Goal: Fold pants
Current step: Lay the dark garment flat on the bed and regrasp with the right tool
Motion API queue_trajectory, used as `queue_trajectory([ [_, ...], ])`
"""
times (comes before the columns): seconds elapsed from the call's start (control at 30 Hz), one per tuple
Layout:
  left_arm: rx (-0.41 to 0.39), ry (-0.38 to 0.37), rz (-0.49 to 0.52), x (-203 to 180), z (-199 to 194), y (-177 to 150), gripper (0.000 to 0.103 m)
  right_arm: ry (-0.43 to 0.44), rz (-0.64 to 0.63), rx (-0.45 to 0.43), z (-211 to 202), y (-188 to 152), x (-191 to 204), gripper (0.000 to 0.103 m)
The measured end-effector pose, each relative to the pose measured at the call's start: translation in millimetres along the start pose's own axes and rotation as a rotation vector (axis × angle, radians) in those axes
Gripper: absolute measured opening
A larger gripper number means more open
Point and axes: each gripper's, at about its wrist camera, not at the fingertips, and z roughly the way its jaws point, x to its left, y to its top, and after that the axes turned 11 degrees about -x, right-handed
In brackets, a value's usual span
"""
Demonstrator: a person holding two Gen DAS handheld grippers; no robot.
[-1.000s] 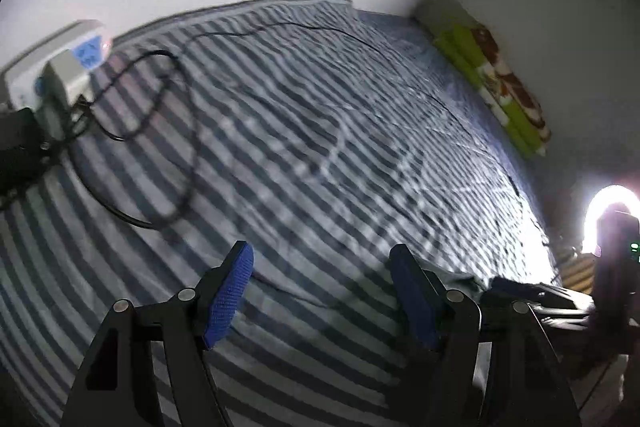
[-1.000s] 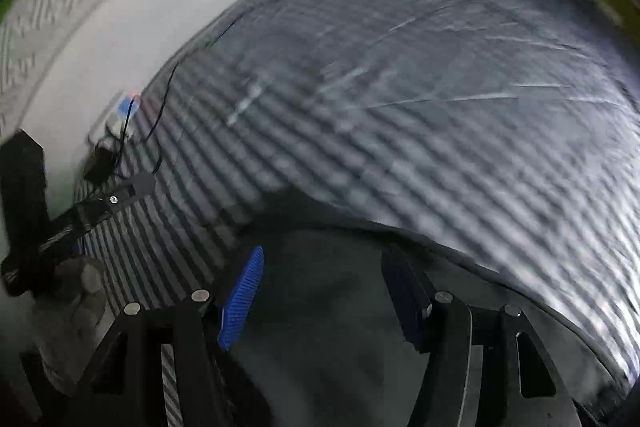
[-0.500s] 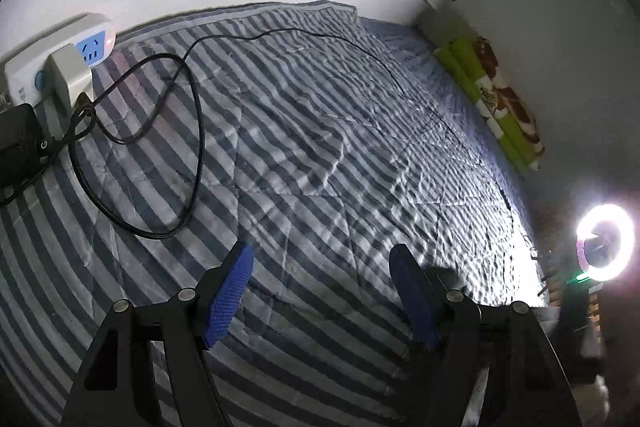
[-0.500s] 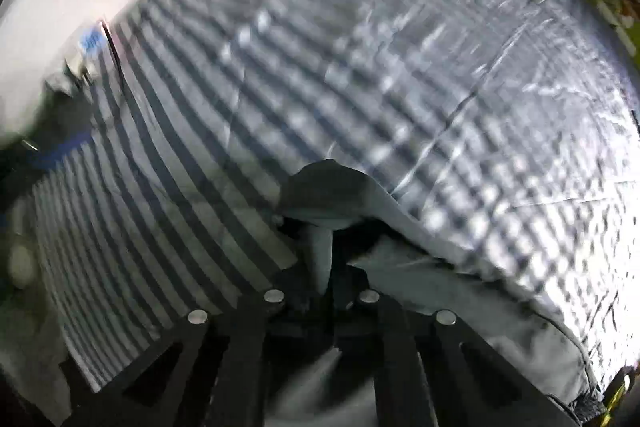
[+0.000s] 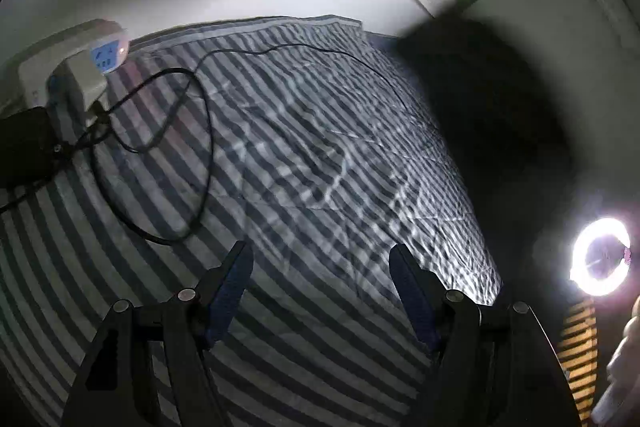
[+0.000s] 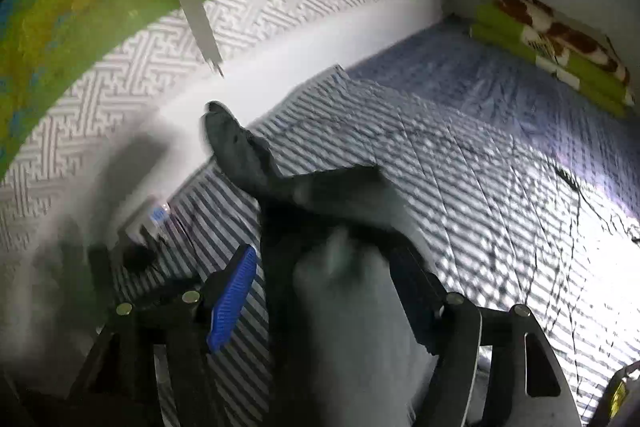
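Since half a second ago the right tool (image 6: 324, 291) is opening around dark pants (image 6: 240, 151); left tool (image 5: 320, 283) stays spread, empty.

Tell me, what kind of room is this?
Most likely a bedroom. A striped quilt covers a wide bed against the wall, folded green blankets are stacked at the far end, and dark pants are being lifted over it. A ring light stands beside the bed.

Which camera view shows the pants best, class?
The right wrist view. The dark grey pants hang blurred between the right gripper, whose jaws are opening, with one leg trailing toward the wall. The left wrist view shows only a dark blur at its right side over the striped bedspread, nothing clearly pants.
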Motion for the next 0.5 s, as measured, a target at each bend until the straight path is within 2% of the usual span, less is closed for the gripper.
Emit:
queue_trajectory([
  [0.1, 0.004, 0.004, 0.042, -11, 0, -5, 0.074, -0.038, 0.045, 0.010, -11, -31, -35, 0.066],
  [0.2, 0.016, -0.004, 0.054, -20, 1, -10, 0.074, -0.175, 0.103, 0.047, -34, -75, -94, 0.066],
  [0.23, 0.015, -0.006, 0.056, -23, 2, -11, 0.074, -0.221, 0.152, 0.086, -45, -99, -120, 0.066],
  [0.33, 0.033, -0.016, 0.068, -37, 8, -18, 0.074, -0.291, 0.227, 0.142, -72, -152, -161, 0.066],
  [0.43, 0.050, -0.032, 0.088, -56, 15, -26, 0.074, -0.260, 0.283, 0.182, -91, -197, -178, 0.066],
  [0.5, 0.059, -0.040, 0.110, -70, 18, -34, 0.074, -0.185, 0.313, 0.184, -99, -217, -176, 0.066],
])
